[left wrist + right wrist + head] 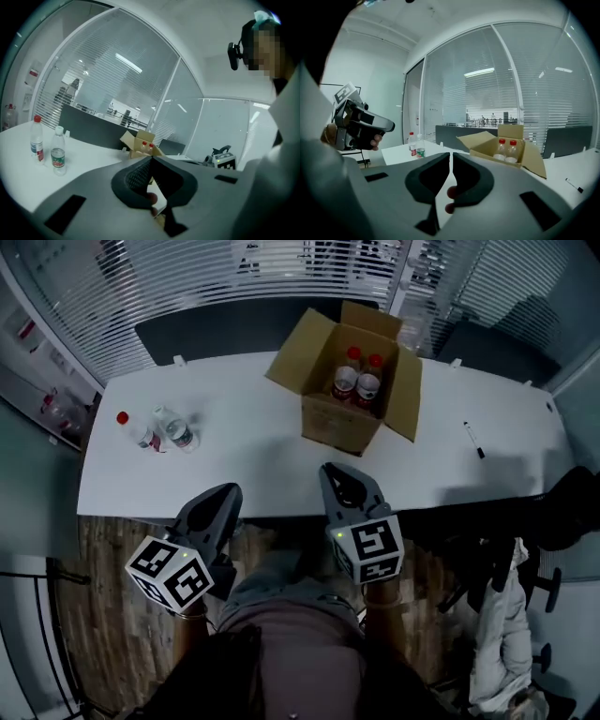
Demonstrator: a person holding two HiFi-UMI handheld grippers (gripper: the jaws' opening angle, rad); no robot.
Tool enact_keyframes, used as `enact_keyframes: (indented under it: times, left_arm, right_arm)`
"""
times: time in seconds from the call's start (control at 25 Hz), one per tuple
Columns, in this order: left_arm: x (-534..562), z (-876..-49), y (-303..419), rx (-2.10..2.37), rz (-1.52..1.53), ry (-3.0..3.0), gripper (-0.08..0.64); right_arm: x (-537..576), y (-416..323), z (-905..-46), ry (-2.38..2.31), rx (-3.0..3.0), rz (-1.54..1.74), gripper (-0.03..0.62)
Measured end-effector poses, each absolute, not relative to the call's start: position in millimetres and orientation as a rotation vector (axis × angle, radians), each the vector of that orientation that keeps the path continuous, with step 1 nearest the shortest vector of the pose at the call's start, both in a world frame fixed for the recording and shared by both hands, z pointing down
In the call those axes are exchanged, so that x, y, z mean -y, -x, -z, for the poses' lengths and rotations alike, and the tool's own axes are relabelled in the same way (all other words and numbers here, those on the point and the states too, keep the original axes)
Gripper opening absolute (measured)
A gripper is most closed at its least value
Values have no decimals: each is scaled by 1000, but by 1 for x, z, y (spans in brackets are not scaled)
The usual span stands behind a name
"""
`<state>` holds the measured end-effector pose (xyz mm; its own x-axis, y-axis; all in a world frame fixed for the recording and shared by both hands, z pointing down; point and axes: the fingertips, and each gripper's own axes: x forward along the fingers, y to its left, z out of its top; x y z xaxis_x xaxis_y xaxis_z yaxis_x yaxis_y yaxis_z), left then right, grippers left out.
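Note:
Both grippers hang in front of the person's body, just short of the white table's (244, 479) near edge. My left gripper (228, 493) is shut and empty, its jaws meeting (151, 160). My right gripper (331, 471) is also shut with nothing in it (451, 155). An open cardboard box (339, 420) stands ahead of the right gripper and holds two red-capped bottles (356, 381). On the table's left stand a red-capped bottle (139, 431) and a white-capped bottle (176, 430), also seen in the left gripper view (37, 139) (58, 151).
A black pen (474, 440) lies on the table's right side. An office chair (530, 582) with a white garment (497, 638) stands at the right of the person. Dark chair backs (216, 329) and a glass wall with blinds run behind the table.

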<state>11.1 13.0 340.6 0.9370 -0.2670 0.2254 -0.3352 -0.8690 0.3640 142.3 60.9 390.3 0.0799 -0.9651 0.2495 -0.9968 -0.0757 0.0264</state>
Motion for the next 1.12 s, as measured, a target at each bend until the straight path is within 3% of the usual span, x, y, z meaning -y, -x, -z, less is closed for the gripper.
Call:
enact_keyframes:
  times: [0.52, 1.12]
  left_arm:
    - [34, -340, -103, 146, -263, -2731, 9]
    - [79, -340, -157, -42, -277, -2708, 9]
  right_arm:
    - [-41, -223, -381, -2379, 1790, -277, 40]
    - [-5, -271, -364, -2451, 1659, -263, 41]
